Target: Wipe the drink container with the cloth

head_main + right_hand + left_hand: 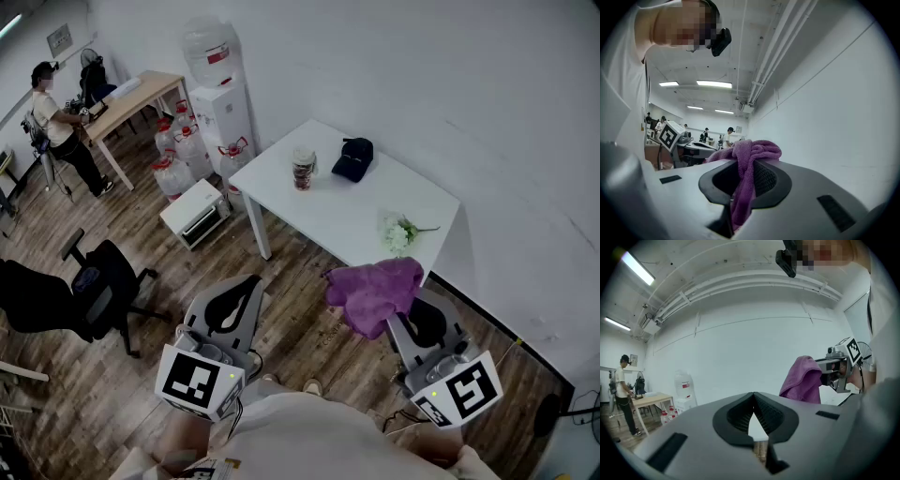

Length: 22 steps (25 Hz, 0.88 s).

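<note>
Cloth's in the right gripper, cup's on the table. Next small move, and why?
Probably carry the right gripper and its purple cloth forward toward the drink container. The cloth is clamped in its jaws, the left gripper is shut and empty, and both hang over the floor short of the white table, where the container stands untouched beside a black cap.

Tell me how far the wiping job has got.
Done: the purple cloth is picked up and clamped in the right gripper. In hand: both grippers are held near the person, short of the white table. The left gripper is shut and empty. Left: reaching the drink cup, which stands on the table well apart from the cloth, and wiping it.
</note>
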Available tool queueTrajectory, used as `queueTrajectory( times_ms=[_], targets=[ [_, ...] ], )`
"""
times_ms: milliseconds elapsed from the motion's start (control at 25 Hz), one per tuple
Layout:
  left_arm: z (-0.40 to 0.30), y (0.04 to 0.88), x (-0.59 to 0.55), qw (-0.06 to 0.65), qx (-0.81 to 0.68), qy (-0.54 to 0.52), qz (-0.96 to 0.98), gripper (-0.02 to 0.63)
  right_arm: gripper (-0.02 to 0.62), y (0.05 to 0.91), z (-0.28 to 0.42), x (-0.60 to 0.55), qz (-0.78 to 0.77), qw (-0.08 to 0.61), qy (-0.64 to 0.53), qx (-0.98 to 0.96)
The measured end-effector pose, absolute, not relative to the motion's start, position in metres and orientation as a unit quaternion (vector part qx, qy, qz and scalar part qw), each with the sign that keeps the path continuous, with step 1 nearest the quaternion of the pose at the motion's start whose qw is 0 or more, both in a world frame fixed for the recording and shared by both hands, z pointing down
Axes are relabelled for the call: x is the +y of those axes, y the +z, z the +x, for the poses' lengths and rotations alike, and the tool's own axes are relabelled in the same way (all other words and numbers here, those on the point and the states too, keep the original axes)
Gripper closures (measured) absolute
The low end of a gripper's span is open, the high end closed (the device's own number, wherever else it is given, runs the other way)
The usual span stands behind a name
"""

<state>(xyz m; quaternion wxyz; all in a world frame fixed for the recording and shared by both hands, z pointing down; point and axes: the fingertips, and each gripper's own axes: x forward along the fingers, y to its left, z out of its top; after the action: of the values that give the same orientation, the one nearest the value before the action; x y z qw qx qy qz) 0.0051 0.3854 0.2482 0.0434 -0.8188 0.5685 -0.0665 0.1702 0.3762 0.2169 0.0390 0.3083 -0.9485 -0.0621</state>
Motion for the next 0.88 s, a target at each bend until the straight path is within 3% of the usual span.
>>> queueTrajectory(
  times_ms=[880],
  targets=[
    [0.052,0.253,0.37,0.047,0.548,-0.089,-0.831,0.586,0.52,0.233,0.213,0.365,0.319,0.053,-0.046,-0.945]
  ],
)
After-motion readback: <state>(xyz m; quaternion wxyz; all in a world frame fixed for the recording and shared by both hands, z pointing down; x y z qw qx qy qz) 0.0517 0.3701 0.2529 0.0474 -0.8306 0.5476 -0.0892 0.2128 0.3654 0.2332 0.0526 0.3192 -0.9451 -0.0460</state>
